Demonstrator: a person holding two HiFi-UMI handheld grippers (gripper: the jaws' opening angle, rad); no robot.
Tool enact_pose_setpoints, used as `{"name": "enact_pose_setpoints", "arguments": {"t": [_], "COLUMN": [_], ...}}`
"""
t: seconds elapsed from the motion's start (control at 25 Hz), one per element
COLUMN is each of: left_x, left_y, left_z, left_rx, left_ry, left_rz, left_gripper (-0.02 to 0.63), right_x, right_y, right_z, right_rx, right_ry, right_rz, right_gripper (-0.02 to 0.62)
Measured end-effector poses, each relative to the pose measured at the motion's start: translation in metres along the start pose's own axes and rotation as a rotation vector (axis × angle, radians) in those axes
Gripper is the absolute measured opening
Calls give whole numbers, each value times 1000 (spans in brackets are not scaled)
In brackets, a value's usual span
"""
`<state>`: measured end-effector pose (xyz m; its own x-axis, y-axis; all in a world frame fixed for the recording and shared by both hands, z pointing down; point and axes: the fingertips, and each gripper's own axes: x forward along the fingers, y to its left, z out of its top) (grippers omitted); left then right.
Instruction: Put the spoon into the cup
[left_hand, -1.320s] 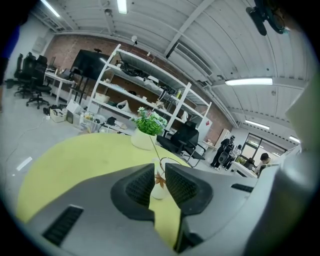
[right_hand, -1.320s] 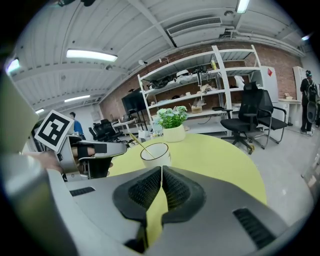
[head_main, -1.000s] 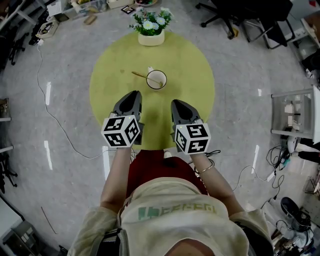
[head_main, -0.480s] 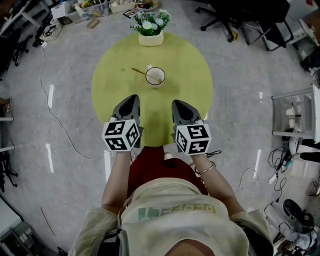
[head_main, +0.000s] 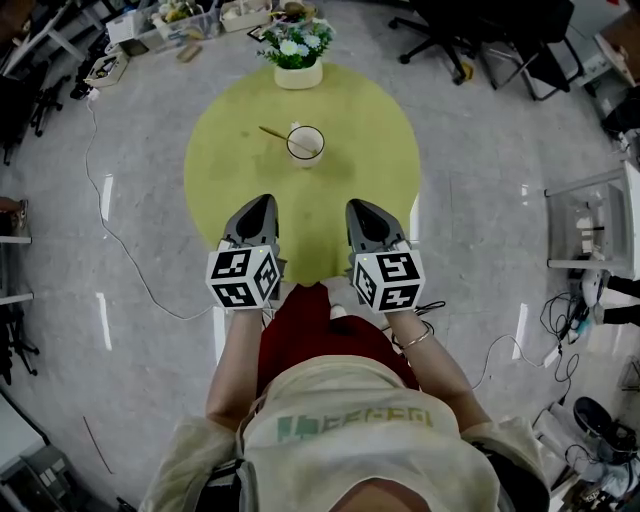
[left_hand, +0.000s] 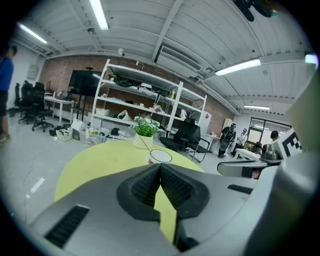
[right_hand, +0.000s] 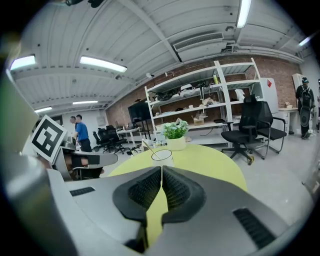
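Observation:
A white cup (head_main: 306, 143) stands on the round yellow-green table (head_main: 230, 170). The wooden spoon (head_main: 274, 134) rests inside it, its handle sticking out over the rim toward the upper left. The cup (left_hand: 160, 157) shows ahead of the left gripper, and the cup (right_hand: 162, 156) with the slanting spoon (right_hand: 148, 148) shows ahead of the right one. My left gripper (head_main: 260, 206) and right gripper (head_main: 358, 208) hover side by side over the table's near edge, well short of the cup. Both have their jaws pressed together with nothing between them.
A potted plant with white flowers (head_main: 298, 49) sits at the table's far edge, behind the cup. Office chairs (head_main: 500, 35) stand at the upper right, a metal cart (head_main: 590, 225) at the right, and a cable (head_main: 120, 250) runs across the floor at the left.
Both grippers have drawn back a little from the cup toward the person; cup and plant now sit higher in the head view. The spoon stays in the cup.

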<state>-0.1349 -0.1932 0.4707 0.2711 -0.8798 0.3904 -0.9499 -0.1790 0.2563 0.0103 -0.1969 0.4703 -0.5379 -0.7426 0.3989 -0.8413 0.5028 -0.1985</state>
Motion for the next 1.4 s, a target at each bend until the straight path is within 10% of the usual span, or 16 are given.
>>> {"name": "enact_pose_setpoints", "arguments": {"t": [1.4], "left_x": [-128], "left_y": [-90], "left_z": [-16], "left_rx": [86], "left_ry": [-105], "left_rz": [40], "left_gripper": [25], "right_x": [-144], "right_y": [14], "right_z": [1], "right_rx": [-78], "right_ry": [-163], "right_rz": [19], "right_gripper": [35]}}
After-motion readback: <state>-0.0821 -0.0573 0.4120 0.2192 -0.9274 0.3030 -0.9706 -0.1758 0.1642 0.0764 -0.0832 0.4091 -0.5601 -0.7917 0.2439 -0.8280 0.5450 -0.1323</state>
